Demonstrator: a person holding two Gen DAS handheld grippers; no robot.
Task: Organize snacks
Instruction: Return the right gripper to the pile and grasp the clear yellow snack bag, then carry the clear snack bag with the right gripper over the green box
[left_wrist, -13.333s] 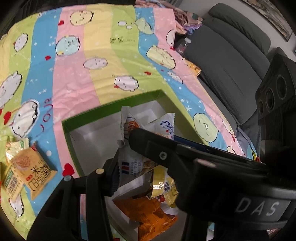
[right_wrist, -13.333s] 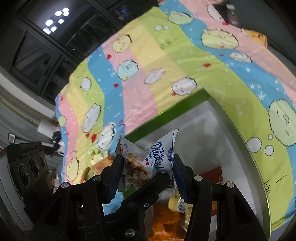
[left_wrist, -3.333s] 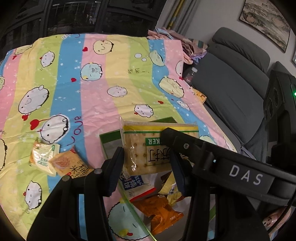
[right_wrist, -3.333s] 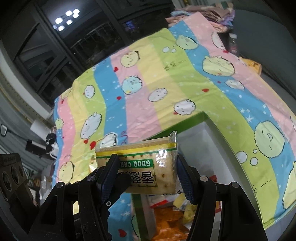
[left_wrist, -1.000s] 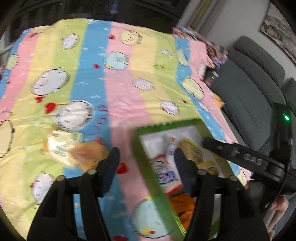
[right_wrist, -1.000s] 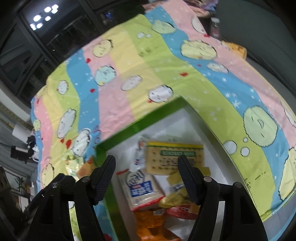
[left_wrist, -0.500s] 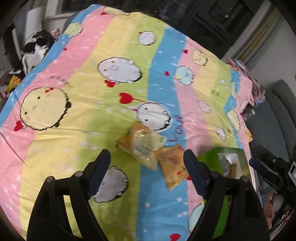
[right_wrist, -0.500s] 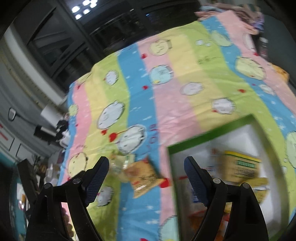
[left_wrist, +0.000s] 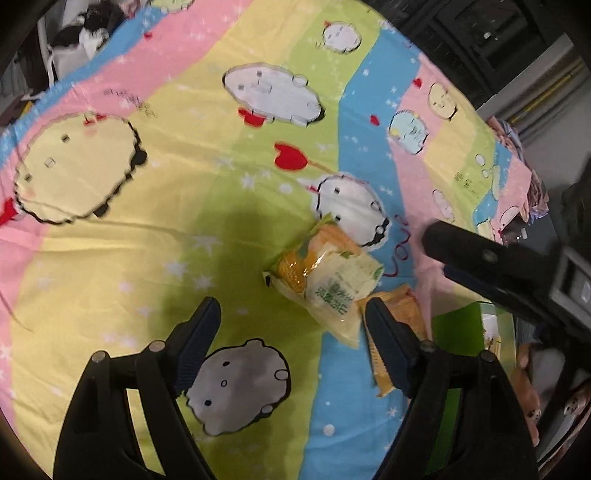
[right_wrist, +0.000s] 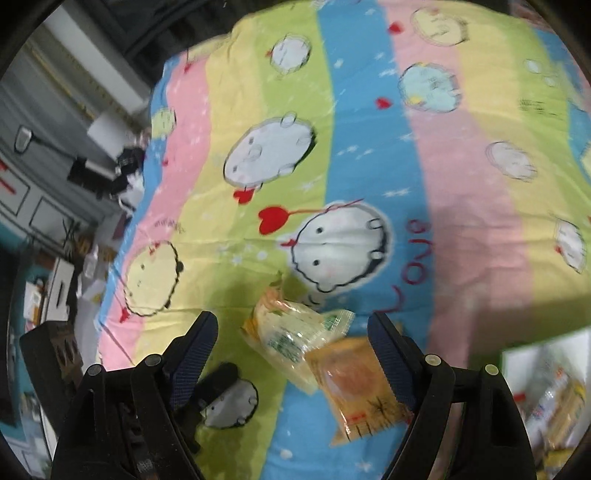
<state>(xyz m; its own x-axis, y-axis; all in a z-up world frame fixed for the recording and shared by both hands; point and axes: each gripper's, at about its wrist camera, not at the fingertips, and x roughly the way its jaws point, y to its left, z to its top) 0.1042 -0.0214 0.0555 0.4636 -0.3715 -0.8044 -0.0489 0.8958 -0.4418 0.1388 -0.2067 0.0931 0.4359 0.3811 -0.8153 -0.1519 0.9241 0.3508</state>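
Note:
Two snack packets lie on the striped cartoon bedsheet. A pale yellow-green packet (left_wrist: 328, 280) overlaps an orange packet (left_wrist: 399, 332). Both show in the right wrist view: the pale packet (right_wrist: 295, 332) and the orange packet (right_wrist: 354, 384). My left gripper (left_wrist: 291, 328) is open and empty, just above and short of the pale packet. My right gripper (right_wrist: 291, 343) is open and empty, its fingers either side of both packets; it shows as a dark bar in the left wrist view (left_wrist: 487, 258). The green-rimmed box (right_wrist: 517, 347) holds several snacks at the right.
The box's green corner (left_wrist: 458, 321) sits right of the packets. The sheet (left_wrist: 147, 206) spreads wide to the left and far side. Clutter and furniture (right_wrist: 74, 229) lie beyond the bed's left edge. A dark sofa (left_wrist: 569, 221) is at the right.
Both grippers have swung left from the box toward the two loose packets and come closer to them. The cracker pack held earlier lies in the box.

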